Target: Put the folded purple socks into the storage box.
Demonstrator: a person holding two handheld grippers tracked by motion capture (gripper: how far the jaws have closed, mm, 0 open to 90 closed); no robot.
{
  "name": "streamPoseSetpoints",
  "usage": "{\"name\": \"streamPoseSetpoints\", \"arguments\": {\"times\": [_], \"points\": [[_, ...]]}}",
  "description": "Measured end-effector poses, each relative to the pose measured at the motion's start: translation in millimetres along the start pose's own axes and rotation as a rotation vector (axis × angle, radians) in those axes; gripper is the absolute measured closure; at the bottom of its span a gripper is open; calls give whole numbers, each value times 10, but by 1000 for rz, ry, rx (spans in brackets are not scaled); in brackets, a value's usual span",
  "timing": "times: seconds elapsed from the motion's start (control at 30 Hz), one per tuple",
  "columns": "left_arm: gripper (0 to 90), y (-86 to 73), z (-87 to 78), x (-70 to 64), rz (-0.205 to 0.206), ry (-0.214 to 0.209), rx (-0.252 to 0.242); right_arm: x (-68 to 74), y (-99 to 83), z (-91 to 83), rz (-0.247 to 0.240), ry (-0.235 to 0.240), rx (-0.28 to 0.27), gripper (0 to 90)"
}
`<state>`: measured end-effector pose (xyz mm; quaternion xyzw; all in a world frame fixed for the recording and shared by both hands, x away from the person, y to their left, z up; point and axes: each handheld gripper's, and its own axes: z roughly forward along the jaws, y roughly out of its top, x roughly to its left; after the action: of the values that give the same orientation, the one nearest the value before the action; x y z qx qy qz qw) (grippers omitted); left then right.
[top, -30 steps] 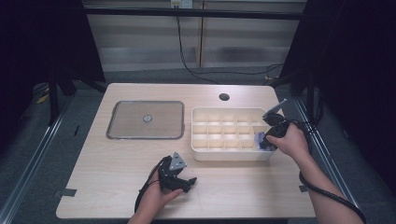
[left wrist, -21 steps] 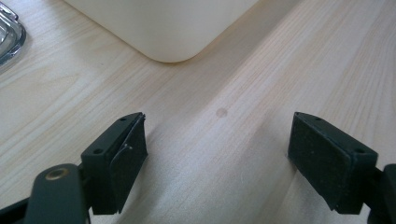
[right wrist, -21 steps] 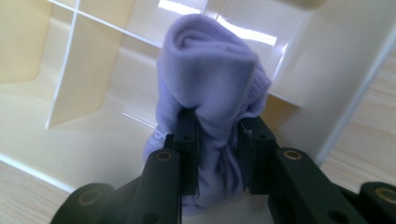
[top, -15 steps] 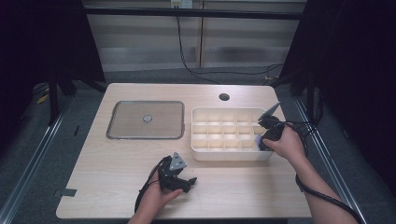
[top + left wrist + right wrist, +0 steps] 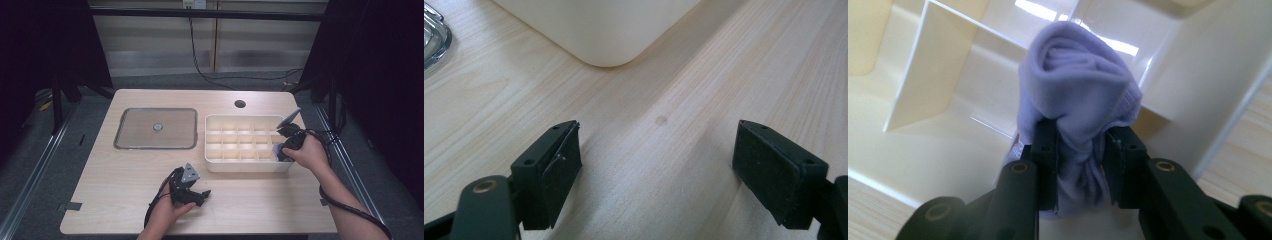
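A rolled lilac sock [image 5: 1080, 100] is pinched between the jaws of my right gripper [image 5: 1080, 160], which is shut on it. It hangs inside the front right compartment of the cream divided box [image 5: 215, 162]. In the high view the right gripper [image 5: 285, 150] dips into that corner, with a bit of the sock [image 5: 277, 148] showing. My left gripper [image 5: 197, 196] rests low over the table in front of the box, its jaws wide open with only bare wood between them [image 5: 656, 165].
A shallow metal tray [image 5: 130, 140] with a small round piece [image 5: 158, 127] lies at the left back. A cable hole [image 5: 240, 104] sits behind the box. The cream box corner [image 5: 609, 40] lies just ahead of the left jaws.
The right gripper has shifted slightly left and lower into the box's front right corner with the sock. The left gripper has stayed put.
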<state>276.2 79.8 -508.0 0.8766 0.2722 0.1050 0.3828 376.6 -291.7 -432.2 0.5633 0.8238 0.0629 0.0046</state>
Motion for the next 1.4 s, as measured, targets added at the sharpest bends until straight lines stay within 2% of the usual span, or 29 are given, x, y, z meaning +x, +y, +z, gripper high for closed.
{"name": "streamPoseSetpoints", "arguments": {"times": [0.1,0.17,0.7,1.13,1.37,1.4], "points": [[191,0,0,0,0,0,0,-56,2,-43,8,42,5,672],[191,0,1,-1,-2,1,-2,-70,3,-64,12,54,3,670],[190,-1,6,-6,-11,2,-10,-63,44,-247,-11,33,28,663],[190,-1,6,-6,-11,2,-10,-63,49,-265,-30,49,29,620],[191,-1,6,-7,-12,2,-11,-81,55,-350,-27,49,24,611],[190,1,2,0,0,4,-5,-82,57,-363,-24,50,25,611]]}}
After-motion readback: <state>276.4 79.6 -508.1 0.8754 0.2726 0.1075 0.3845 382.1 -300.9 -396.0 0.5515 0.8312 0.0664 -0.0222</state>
